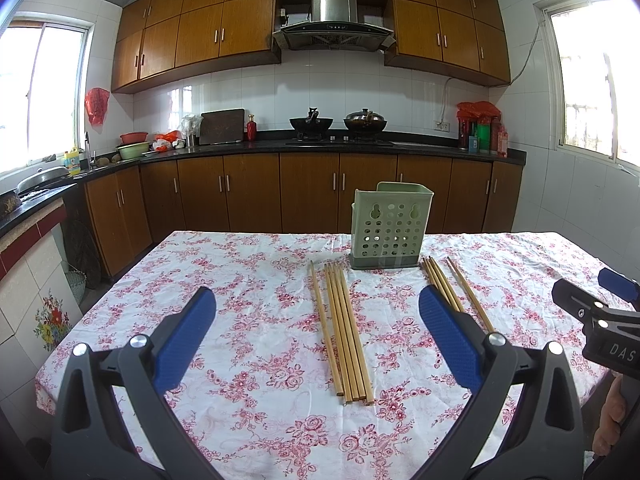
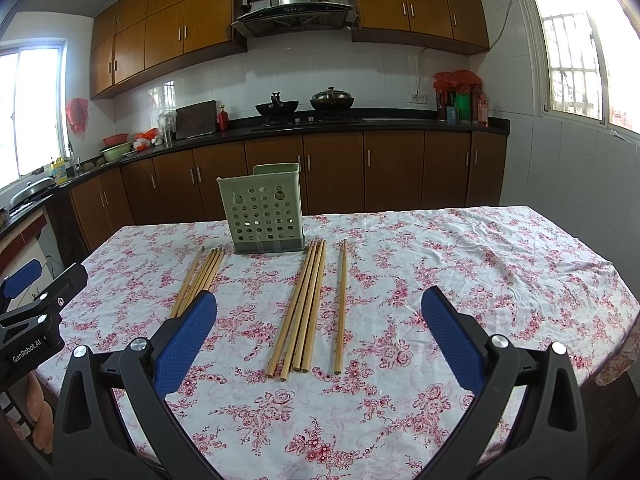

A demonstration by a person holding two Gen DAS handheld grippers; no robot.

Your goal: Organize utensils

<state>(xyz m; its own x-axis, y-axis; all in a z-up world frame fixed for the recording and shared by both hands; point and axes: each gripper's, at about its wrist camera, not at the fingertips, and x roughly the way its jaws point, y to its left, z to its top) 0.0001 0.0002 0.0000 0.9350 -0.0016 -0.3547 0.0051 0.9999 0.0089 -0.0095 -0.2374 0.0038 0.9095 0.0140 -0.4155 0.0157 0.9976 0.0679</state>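
Observation:
A pale green perforated utensil holder (image 1: 387,226) stands upright near the table's far edge; it also shows in the right wrist view (image 2: 264,214). Two groups of wooden chopsticks lie flat in front of it. The left group (image 1: 344,328) lies between my left gripper's (image 1: 318,312) fingers, further off; it shows partly in the right wrist view (image 2: 200,276). The right group (image 2: 304,304) lies ahead of my right gripper (image 2: 319,312), and partly shows in the left wrist view (image 1: 460,292). Both grippers are open, empty and above the near table.
The table carries a white cloth with red flowers (image 1: 248,280). My right gripper shows at the right edge of the left wrist view (image 1: 600,312). My left gripper shows at the left edge of the right wrist view (image 2: 36,304). Kitchen counters and cabinets stand behind.

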